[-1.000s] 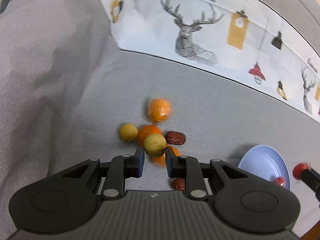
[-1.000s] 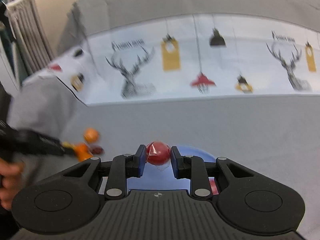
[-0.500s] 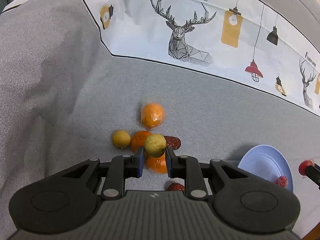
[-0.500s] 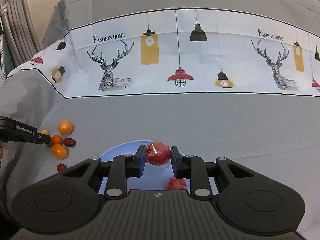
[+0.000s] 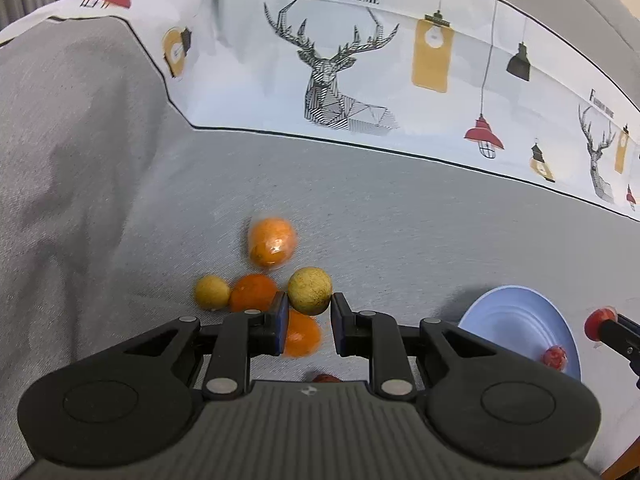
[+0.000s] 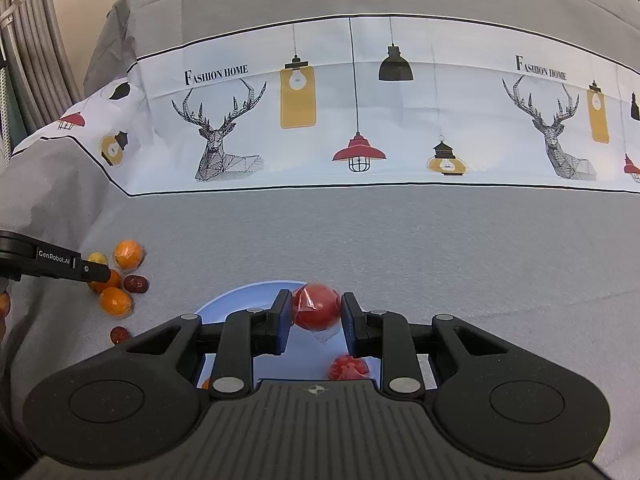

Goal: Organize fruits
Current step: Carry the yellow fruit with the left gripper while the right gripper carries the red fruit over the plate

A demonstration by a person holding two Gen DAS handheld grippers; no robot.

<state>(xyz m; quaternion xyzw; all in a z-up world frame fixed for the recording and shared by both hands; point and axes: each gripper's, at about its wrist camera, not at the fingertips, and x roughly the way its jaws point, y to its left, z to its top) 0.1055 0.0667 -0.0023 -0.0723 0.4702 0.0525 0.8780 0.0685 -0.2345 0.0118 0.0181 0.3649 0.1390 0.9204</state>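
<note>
My left gripper is shut on a yellow-green round fruit and holds it above a small pile: three oranges, a second yellow fruit and a dark red date. My right gripper is shut on a red wrapped fruit over the light blue plate. Another red wrapped fruit lies on that plate. The plate also shows at the right of the left wrist view.
The fruits lie on a grey cloth with a white printed band of deer and lamps behind. The pile is left of the plate. A curtain hangs at the far left.
My left gripper has lifted the yellow-green fruit a little higher above the pile. My right gripper has swung right and settled over the plate with the red fruit.
</note>
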